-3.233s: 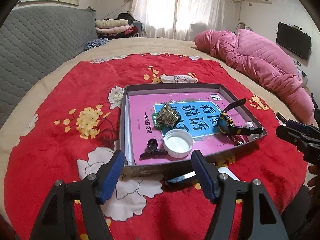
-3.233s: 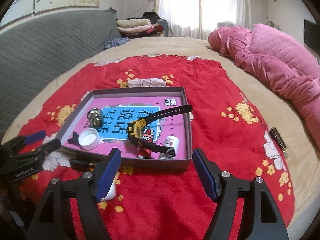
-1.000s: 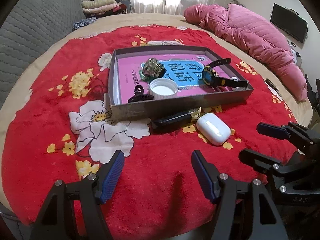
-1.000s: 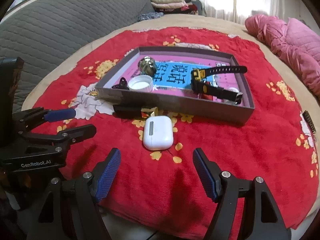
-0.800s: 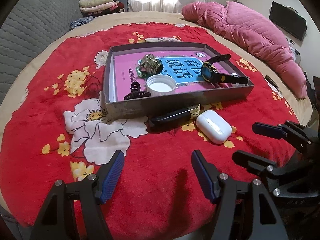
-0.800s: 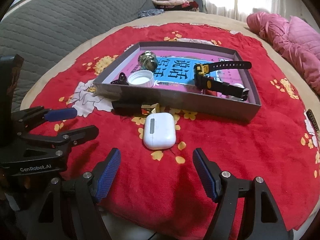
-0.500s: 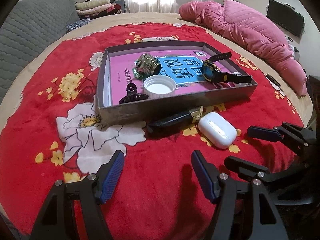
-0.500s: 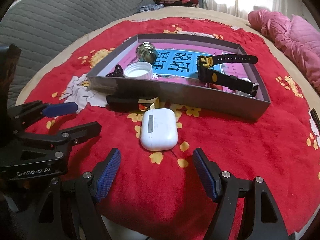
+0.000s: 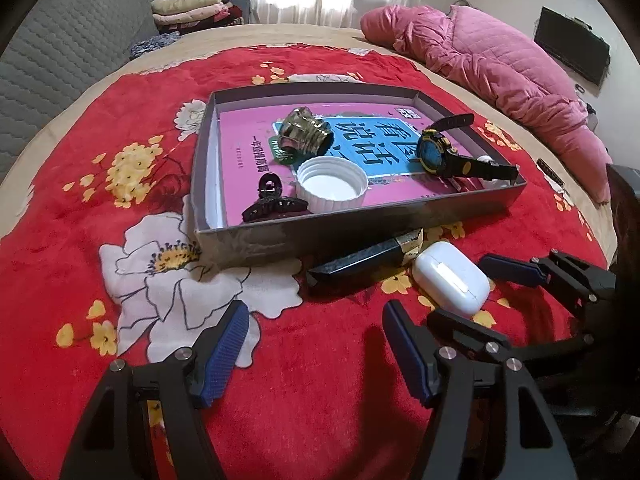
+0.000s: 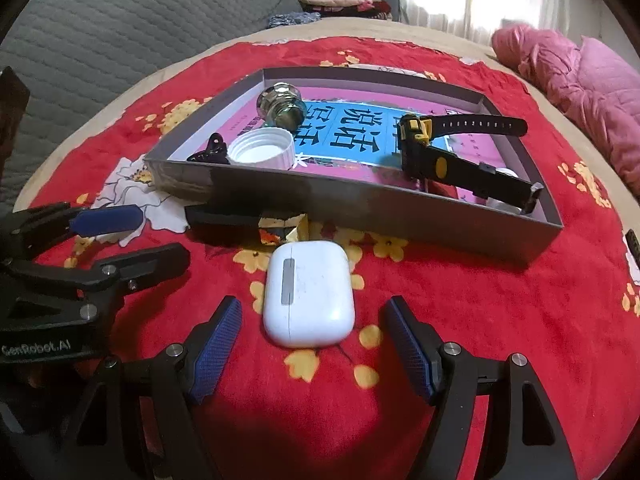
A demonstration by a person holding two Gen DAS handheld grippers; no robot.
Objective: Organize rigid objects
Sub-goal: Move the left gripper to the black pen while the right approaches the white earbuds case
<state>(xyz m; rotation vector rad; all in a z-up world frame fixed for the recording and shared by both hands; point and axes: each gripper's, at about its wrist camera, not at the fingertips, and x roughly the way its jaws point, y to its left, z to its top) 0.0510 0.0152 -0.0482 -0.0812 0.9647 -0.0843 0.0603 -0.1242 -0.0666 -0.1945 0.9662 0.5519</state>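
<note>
A grey tray (image 9: 352, 224) (image 10: 360, 204) on the red blanket holds a white cap (image 9: 332, 184), a black hair clip (image 9: 274, 204), a metal fitting (image 9: 304, 132) and a black-yellow watch (image 9: 444, 156). In front of it lie a black bar (image 9: 360, 260) (image 10: 228, 216) and a white earbud case (image 9: 452, 276) (image 10: 308, 292). My right gripper (image 10: 312, 344) is open, its fingers either side of the case's near end. My left gripper (image 9: 316, 344) is open and empty, just short of the black bar.
The red floral blanket (image 9: 80, 240) covers a bed. A pink quilted coat (image 9: 500, 64) lies at the far right, a grey headboard (image 10: 120, 20) at the left, folded clothes (image 9: 192, 8) at the back.
Both grippers have moved forward and lower toward the objects in front of the tray. The earbud case now sits between my right fingers. Both stay open.
</note>
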